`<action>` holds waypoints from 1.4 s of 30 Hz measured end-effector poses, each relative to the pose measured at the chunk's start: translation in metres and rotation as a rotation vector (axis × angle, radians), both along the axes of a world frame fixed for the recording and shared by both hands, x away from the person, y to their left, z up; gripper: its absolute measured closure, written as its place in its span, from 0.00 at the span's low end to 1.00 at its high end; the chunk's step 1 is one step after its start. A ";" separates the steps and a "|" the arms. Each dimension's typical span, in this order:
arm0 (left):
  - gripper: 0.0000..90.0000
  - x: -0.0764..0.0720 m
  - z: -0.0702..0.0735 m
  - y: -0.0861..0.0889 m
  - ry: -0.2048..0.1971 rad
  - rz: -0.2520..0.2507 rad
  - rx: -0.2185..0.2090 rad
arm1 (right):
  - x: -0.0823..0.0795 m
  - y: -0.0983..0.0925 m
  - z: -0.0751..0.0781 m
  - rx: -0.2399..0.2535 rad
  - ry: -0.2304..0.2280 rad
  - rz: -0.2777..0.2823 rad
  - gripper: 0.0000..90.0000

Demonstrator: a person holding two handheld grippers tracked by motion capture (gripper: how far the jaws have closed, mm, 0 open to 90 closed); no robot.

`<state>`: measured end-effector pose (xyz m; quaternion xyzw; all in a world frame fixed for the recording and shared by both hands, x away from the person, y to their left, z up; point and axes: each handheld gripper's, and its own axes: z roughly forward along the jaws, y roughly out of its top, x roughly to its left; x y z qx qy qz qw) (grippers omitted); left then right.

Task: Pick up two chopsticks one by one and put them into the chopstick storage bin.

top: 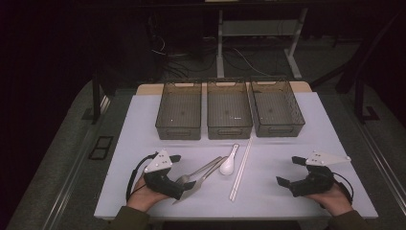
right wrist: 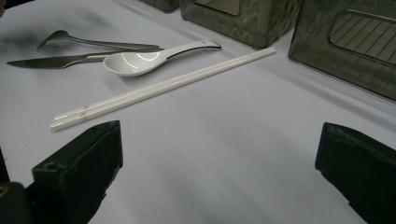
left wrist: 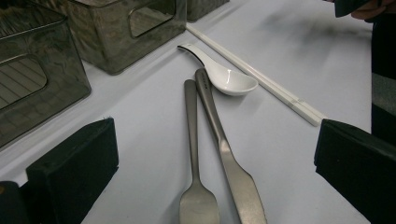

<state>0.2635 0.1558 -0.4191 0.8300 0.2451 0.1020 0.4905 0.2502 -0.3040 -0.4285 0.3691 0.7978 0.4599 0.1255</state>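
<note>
On the white table, both the left claw [top: 183, 174] and right claw [top: 287, 171] gape wide, gripping nothing.

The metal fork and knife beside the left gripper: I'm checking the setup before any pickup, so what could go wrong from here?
The metal fork and metal knife lie close together, handles nearly touching, so the open left gripper may catch both. The knife's handle end meets the white ceramic spoon, which could get nudged toward the white chopsticks.
</note>
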 end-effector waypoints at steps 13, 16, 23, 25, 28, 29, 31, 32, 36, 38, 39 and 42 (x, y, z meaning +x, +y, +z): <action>0.00 0.001 0.000 -0.001 0.002 0.001 -0.003 | 0.000 0.000 0.001 0.004 0.023 -0.002 0.01; 0.00 0.002 0.000 0.000 0.005 0.004 -0.004 | 0.000 0.001 0.002 0.009 0.025 0.002 0.01; 0.00 0.000 0.001 0.000 -0.001 0.010 -0.003 | 0.001 0.008 0.005 0.006 0.044 0.025 0.01; 0.00 0.000 0.000 0.000 0.000 0.009 -0.006 | 0.000 0.016 0.007 -0.008 0.046 0.044 0.01; 0.00 0.000 0.000 -0.001 0.001 0.005 -0.007 | 0.000 0.022 0.008 -0.004 0.058 0.062 0.05; 0.00 0.000 0.000 -0.001 0.000 0.003 -0.004 | 0.000 0.028 0.008 -0.001 0.062 0.083 0.07; 0.00 0.001 0.000 -0.001 0.001 0.004 -0.002 | 0.001 0.035 0.008 -0.014 0.074 0.104 0.12; 0.00 0.001 0.000 -0.001 0.001 0.005 -0.003 | 0.001 0.038 0.008 -0.014 0.075 0.111 0.16; 0.00 0.001 0.000 -0.001 0.001 0.006 -0.004 | 0.002 0.052 0.007 -0.015 0.090 0.149 0.23; 0.00 0.001 0.000 -0.001 0.002 0.005 -0.003 | 0.002 0.059 0.006 -0.018 0.100 0.169 0.25; 0.00 0.001 0.000 -0.001 0.001 0.005 -0.003 | 0.003 0.062 0.006 -0.024 0.106 0.185 0.27; 0.00 0.001 0.000 -0.001 0.000 0.005 -0.006 | 0.002 0.073 0.006 -0.031 0.105 0.225 0.35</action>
